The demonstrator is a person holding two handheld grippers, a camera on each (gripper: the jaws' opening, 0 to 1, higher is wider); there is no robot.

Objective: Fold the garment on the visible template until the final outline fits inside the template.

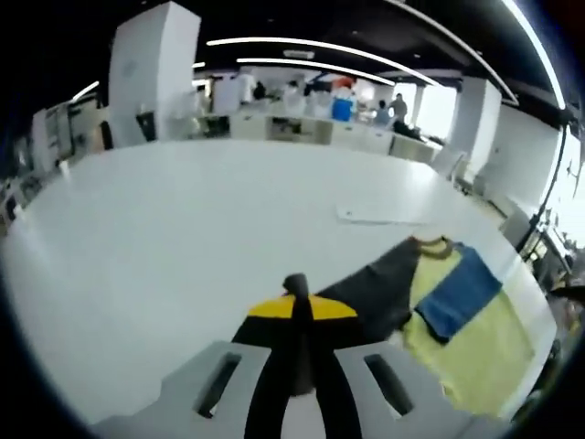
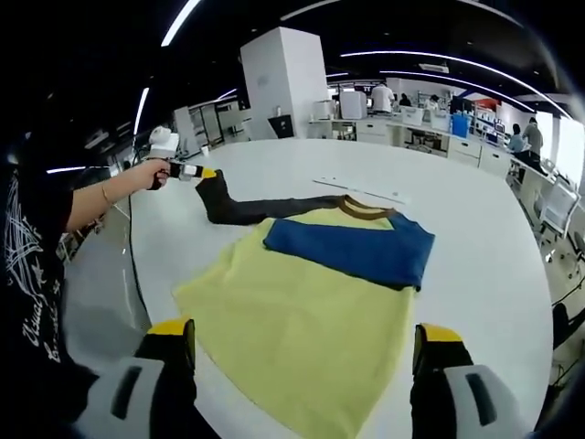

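Note:
A shirt with a yellow body (image 2: 302,311), a brown collar (image 2: 366,210) and a blue sleeve (image 2: 352,247) folded across its chest lies flat on the white table (image 2: 484,229). Its dark grey sleeve (image 2: 256,208) stretches out to the left. My left gripper (image 2: 196,172), held in a hand, is shut on that sleeve's end, which rises between the yellow-tipped jaws of the left gripper (image 1: 297,302) in its own view. From there the dark sleeve (image 1: 375,288) runs right to the yellow body (image 1: 475,343) and the blue sleeve (image 1: 457,293). My right gripper (image 2: 306,343) stands open over the hem.
A flat white sheet (image 1: 379,215) lies on the table (image 1: 183,238) just past the collar, the same sheet (image 2: 361,189) in the right gripper view. A person's arm (image 2: 101,197) reaches in from the left. A white pillar (image 2: 288,78), benches and people stand far behind.

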